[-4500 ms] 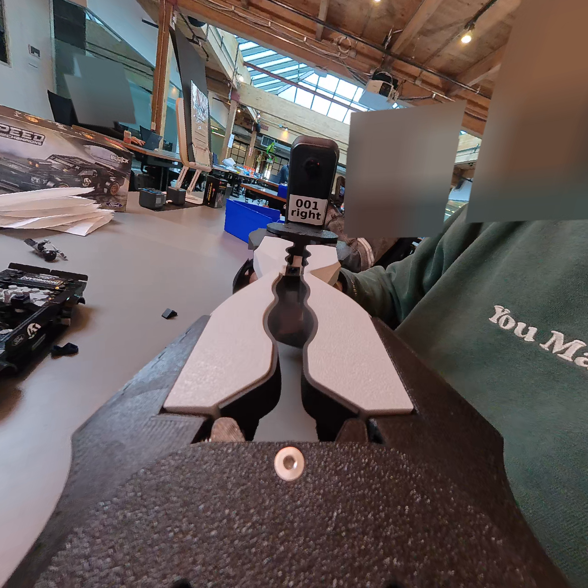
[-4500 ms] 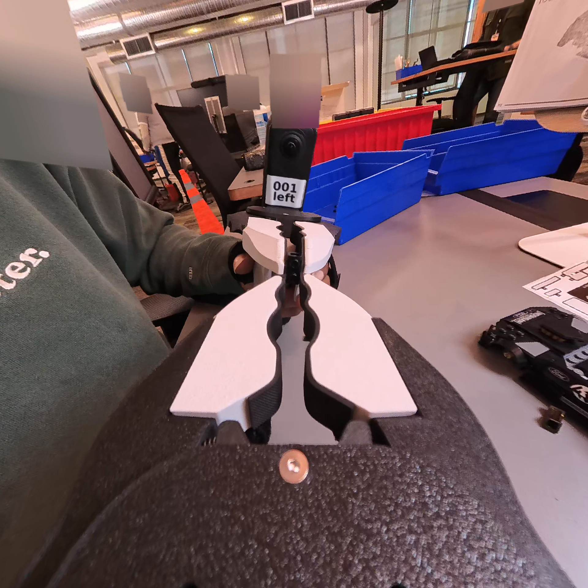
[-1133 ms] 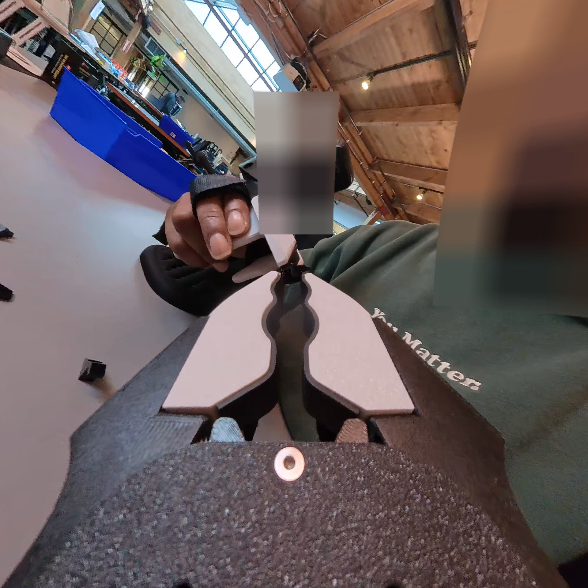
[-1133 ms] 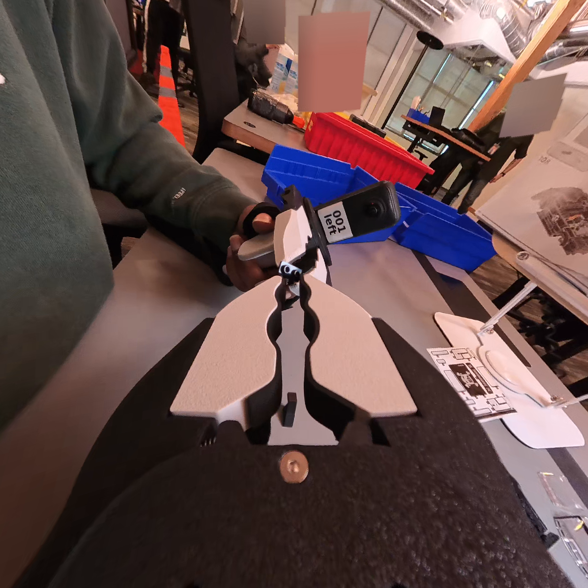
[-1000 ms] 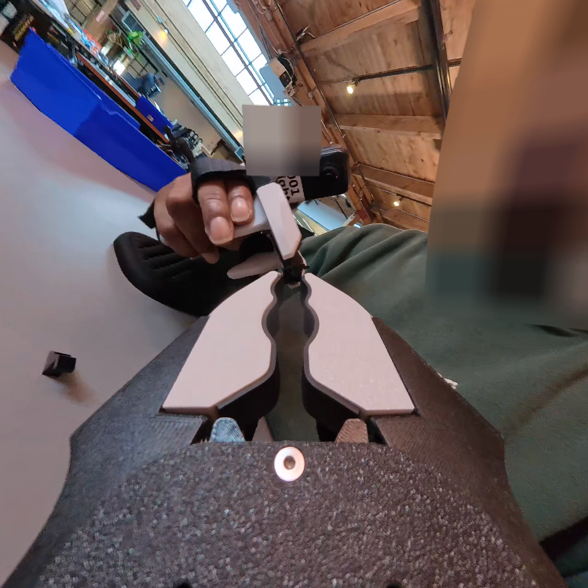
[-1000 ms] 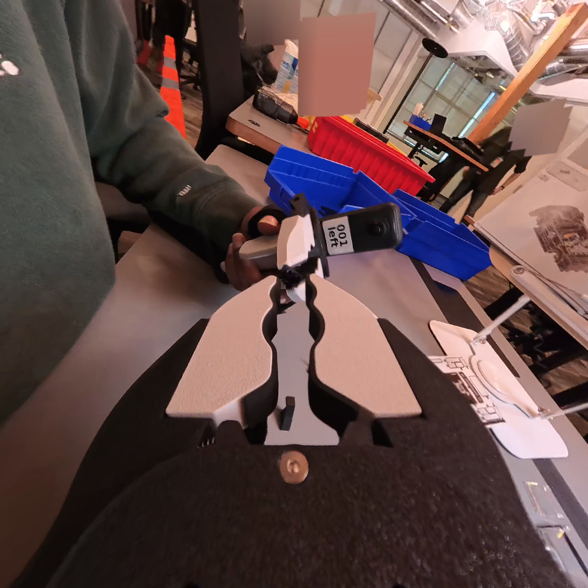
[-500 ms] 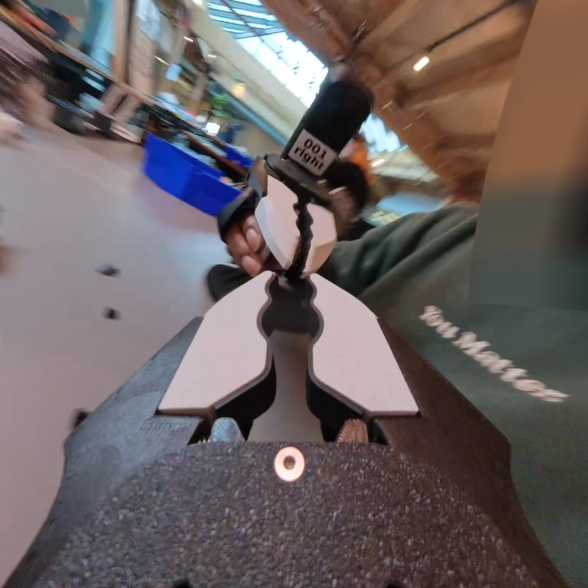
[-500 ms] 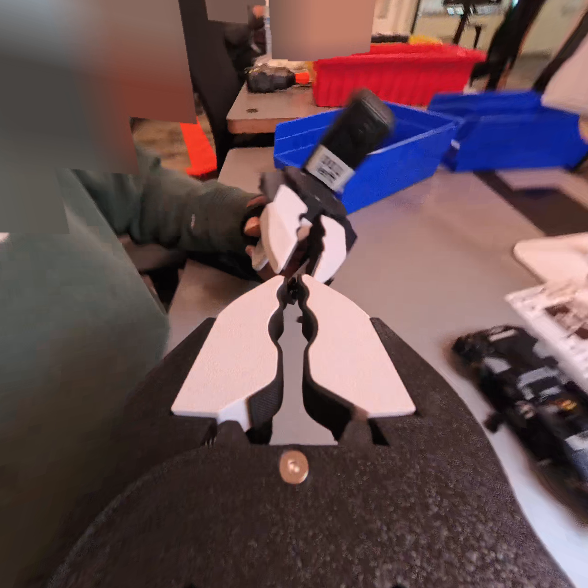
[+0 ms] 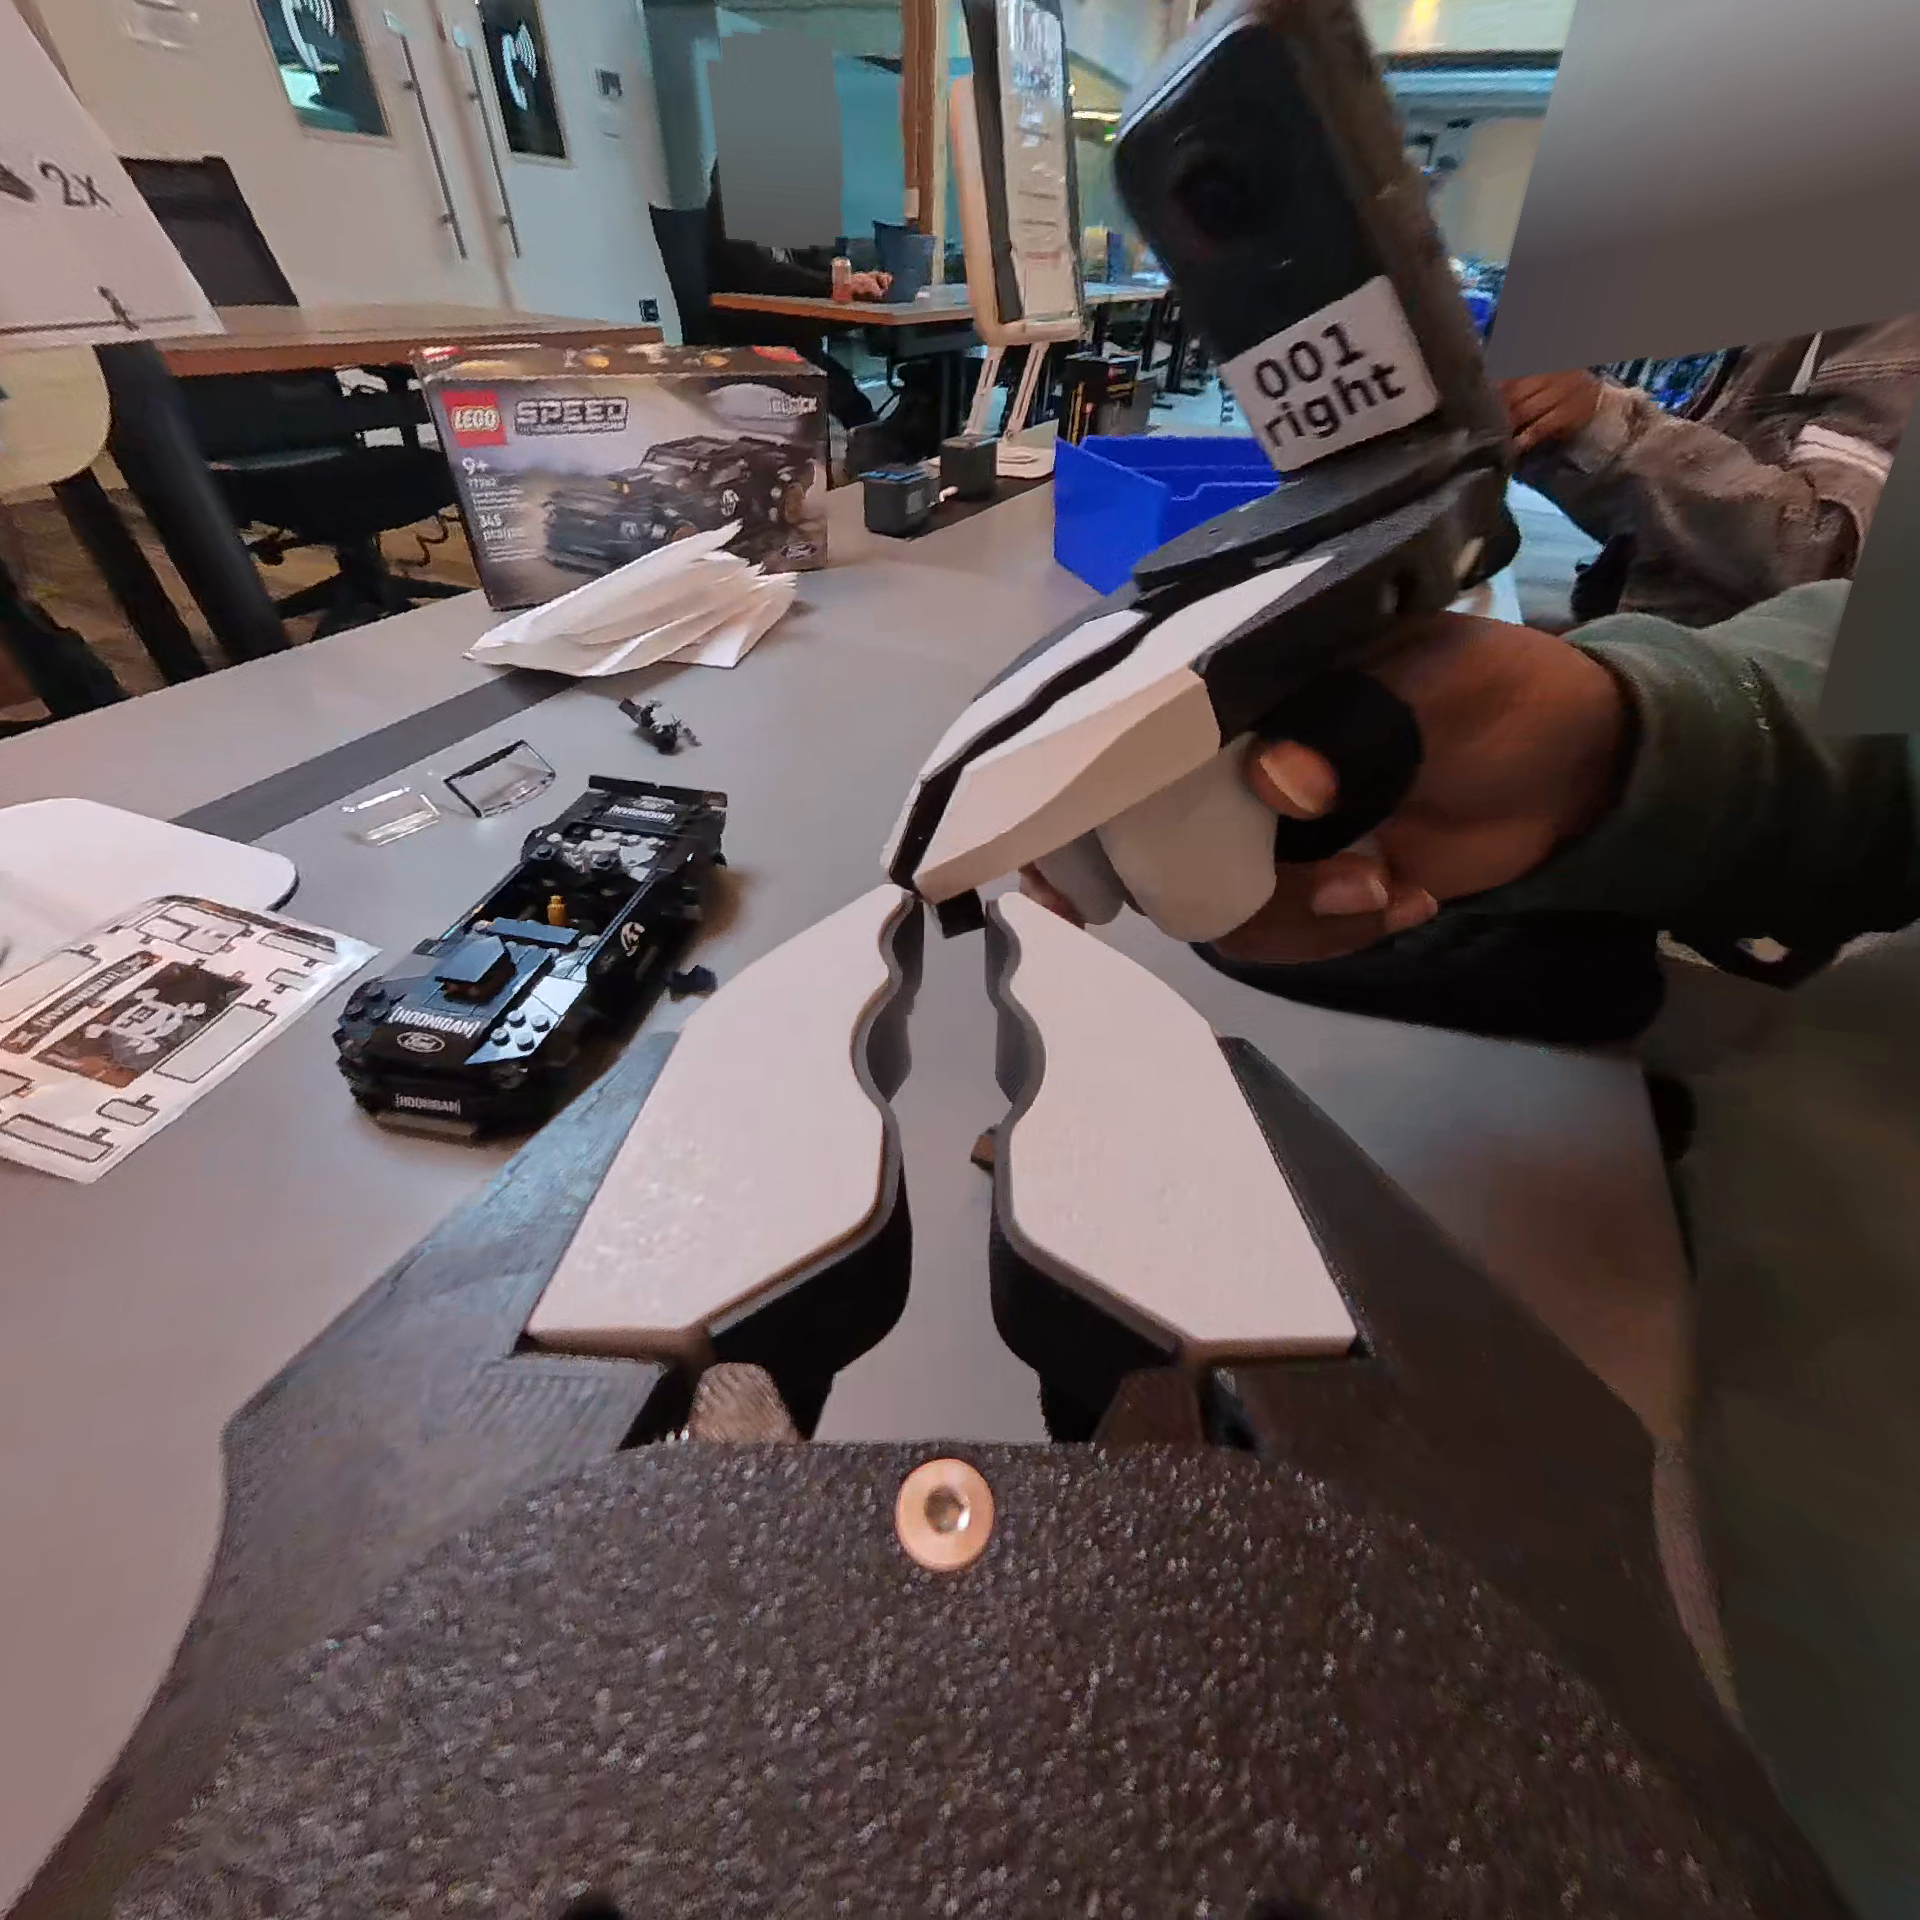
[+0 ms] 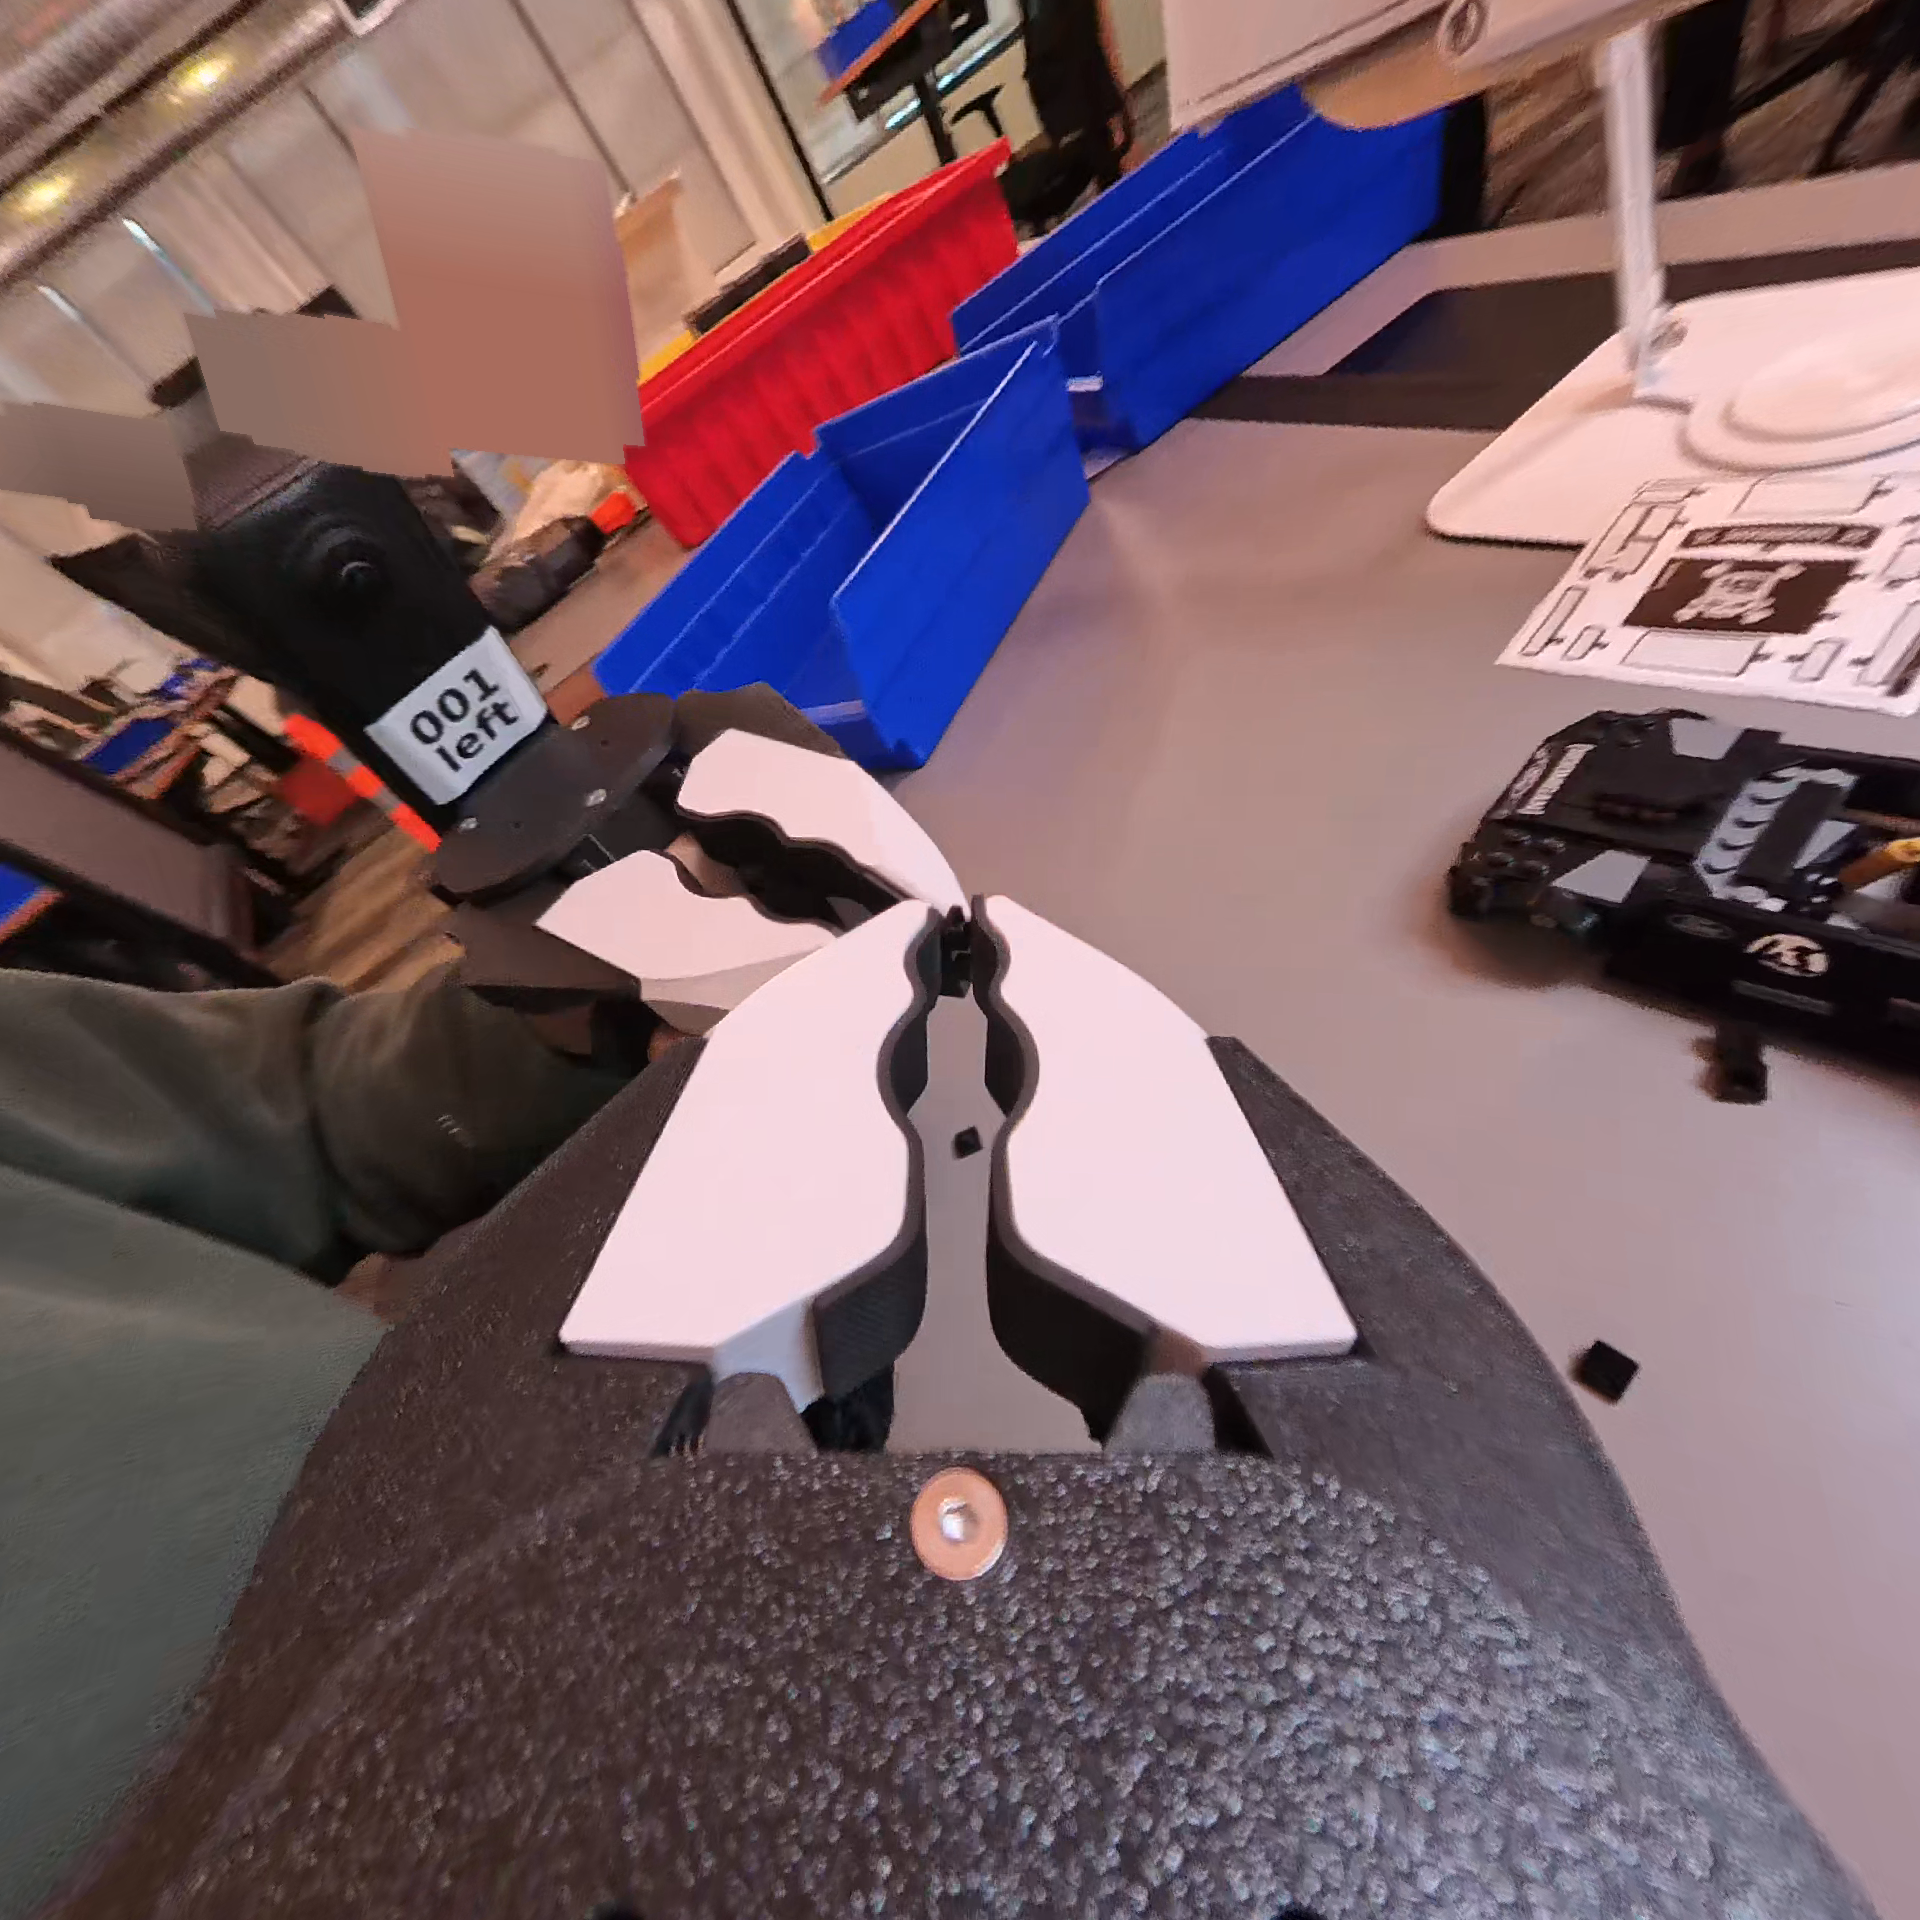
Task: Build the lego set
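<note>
My left gripper (image 9: 948,906) and right gripper (image 10: 954,914) meet tip to tip above the grey table (image 9: 260,1247). A small black lego piece (image 9: 961,914) sits between the tips, and both pairs of jaws are closed on it; it also shows in the right wrist view (image 10: 953,943). The right gripper (image 9: 916,883) comes in from the right in a person's hand. The left gripper (image 10: 940,902) comes in from the left. The half-built black lego car (image 9: 540,956) stands on the table left of the tips and shows at the right in the right wrist view (image 10: 1704,883).
A sticker sheet (image 9: 135,1008) lies left of the car. The lego box (image 9: 634,468), white bags (image 9: 644,623) and clear parts (image 9: 499,790) lie behind it. Loose black bits (image 10: 1605,1371) lie below me. Blue bins (image 10: 914,582) and a red bin (image 10: 831,343) stand beyond. My two grippers' fingertips are within a few centimetres of each other.
Both grippers have stayed tip to tip on the small piece. They have swung from pointing up at the ceiling down to level, and the car and table are back in view.
</note>
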`<state>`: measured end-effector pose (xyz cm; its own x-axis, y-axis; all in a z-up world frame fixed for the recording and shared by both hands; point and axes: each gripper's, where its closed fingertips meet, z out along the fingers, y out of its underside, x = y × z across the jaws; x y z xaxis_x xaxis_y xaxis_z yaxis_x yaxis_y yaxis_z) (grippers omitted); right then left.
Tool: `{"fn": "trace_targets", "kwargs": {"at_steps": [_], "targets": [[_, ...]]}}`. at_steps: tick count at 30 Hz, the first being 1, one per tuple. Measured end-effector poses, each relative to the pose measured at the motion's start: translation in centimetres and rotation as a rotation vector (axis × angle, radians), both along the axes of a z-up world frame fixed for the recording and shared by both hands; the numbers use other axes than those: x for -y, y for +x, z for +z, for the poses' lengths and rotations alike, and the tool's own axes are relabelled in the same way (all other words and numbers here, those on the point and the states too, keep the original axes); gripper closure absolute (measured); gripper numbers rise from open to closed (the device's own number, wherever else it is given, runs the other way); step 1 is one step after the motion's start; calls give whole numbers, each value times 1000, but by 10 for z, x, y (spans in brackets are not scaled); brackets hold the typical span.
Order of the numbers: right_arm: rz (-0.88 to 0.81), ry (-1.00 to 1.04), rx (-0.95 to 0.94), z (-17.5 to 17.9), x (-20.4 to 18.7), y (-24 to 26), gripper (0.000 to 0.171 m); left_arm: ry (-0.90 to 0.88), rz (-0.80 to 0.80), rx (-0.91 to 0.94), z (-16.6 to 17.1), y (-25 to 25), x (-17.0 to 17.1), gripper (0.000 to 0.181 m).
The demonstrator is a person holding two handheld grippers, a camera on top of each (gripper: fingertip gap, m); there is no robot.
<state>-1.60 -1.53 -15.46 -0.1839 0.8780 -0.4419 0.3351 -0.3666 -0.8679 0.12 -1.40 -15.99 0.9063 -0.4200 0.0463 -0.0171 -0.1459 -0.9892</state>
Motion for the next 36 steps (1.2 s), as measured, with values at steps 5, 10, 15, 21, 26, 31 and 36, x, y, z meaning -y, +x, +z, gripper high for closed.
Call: {"fn": "trace_targets", "kwargs": {"at_steps": [5, 10, 15, 21, 26, 31, 36], "targets": [[-75, 77, -50, 2, -1, -3, 166, -1, 24, 3, -1, -3, -1, 172], [74, 65, -268, 38, 3, 3, 153, 115, -64, 232, 28, -5, 8, 172], [257, -198, -373, 57, 10, 16, 153, 282, -242, 640, 68, -19, 28, 172], [272, -174, -431, 70, 31, 8, 153, 387, -355, 799, 84, -19, 41, 173], [284, -174, -442, 79, 37, 5, 155, 418, -383, 782, 86, -9, 42, 173], [304, -184, -446, 79, 40, 9, 160, 416, -401, 748, 84, -1, 42, 173], [310, -180, -443, 78, 40, 10, 163, 410, -385, 716, 82, 0, 40, 172]]}}
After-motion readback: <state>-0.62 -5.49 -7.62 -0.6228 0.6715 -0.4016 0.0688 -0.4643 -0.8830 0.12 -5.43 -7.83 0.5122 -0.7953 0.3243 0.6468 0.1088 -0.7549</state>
